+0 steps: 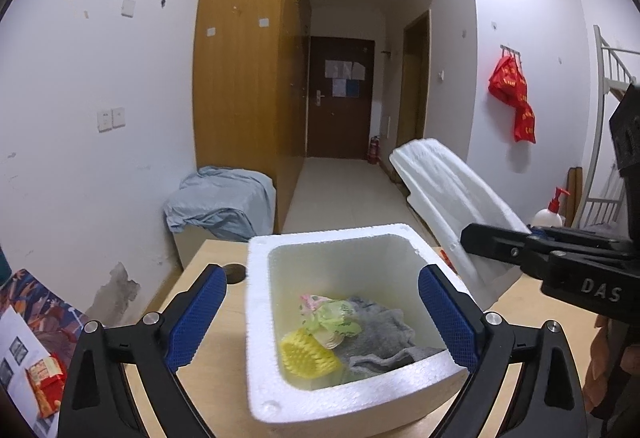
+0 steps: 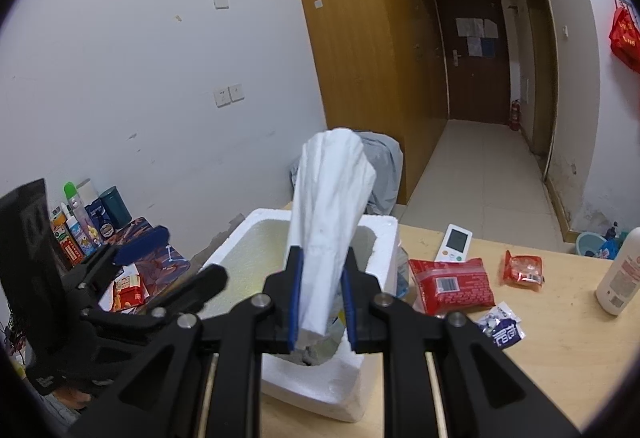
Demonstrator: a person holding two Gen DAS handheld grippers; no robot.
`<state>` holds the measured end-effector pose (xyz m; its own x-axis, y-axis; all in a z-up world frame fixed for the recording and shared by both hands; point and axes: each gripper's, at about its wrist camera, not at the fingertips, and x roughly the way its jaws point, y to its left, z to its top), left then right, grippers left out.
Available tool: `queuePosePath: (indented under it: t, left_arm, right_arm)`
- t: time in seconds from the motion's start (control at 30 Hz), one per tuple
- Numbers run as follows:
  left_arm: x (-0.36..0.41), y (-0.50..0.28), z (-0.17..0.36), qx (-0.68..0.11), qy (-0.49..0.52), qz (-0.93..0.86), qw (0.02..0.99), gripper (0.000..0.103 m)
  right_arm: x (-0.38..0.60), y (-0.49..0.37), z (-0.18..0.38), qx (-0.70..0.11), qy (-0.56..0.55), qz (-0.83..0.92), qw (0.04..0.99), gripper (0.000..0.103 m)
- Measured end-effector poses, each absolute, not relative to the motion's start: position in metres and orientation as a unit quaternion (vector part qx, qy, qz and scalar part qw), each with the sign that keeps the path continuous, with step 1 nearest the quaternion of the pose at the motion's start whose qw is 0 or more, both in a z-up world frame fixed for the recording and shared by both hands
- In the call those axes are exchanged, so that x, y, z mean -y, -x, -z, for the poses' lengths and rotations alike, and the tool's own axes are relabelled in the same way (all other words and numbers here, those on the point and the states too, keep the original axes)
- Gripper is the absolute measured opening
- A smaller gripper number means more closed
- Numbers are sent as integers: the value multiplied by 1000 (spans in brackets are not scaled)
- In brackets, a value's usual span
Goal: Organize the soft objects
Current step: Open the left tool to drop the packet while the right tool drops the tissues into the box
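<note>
My left gripper (image 1: 320,322) is spread wide, both blue pads (image 1: 196,322) apart with nothing pinched, straddling the near half of the open white foam box (image 1: 260,358) on the light wooden table (image 1: 216,378); 1 pad is outside the box's left wall, the other over its right rim. Inside the box lie a yellow bristly brush-like piece (image 1: 306,356), a pale green and pink soft bundle (image 1: 332,318) and a grey cloth (image 1: 380,338), all bunched touching on the bottom. My right gripper (image 2: 320,302) is clamped on a white foam lid (image 2: 332,206), pads pressing its lower end on both sides, the lid standing up tilted above the box's opening. Right of the box on the table: a large red snack packet (image 2: 452,284), a small red packet (image 2: 522,268), a blue-white sachet (image 2: 502,326), a white device with a screen (image 2: 454,242) and a white lotion bottle (image 2: 620,274).
</note>
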<state>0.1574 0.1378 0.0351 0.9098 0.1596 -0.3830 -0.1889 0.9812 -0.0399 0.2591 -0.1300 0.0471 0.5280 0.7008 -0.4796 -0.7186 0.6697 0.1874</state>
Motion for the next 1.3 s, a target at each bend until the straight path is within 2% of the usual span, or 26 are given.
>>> queuePosePath:
  t: [0.4, 1.03, 1.07, 1.1, 1.13, 1.17, 1.3]
  left_arm:
    - [-163, -121, -43, -180, 50, -133, 973, 97]
    - [-174, -106, -45, -176, 58, -147, 972, 100]
    - [-175, -106, -45, -176, 59, -147, 972, 100]
    - [-175, -105, -45, -175, 60, -147, 972, 100]
    - [-176, -105, -45, -175, 60, -148, 972, 100]
    - [-176, -105, -45, -174, 62, -148, 971, 100]
    - [-177, -102, -45, -172, 65, -149, 972, 100]
  right_arm:
    - [109, -254, -44, -274, 23, -422, 864, 22]
    - [89, -257, -37, -285, 39, -417, 862, 23]
    - [90, -257, -38, -283, 38, -416, 863, 26]
    - [89, -256, -38, -283, 39, -415, 864, 39]
    - [89, -256, -38, -284, 40, -415, 863, 47]
    - [90, -256, -38, -282, 37, -415, 864, 60]
    - [89, -253, -39, -277, 41, -416, 865, 73]
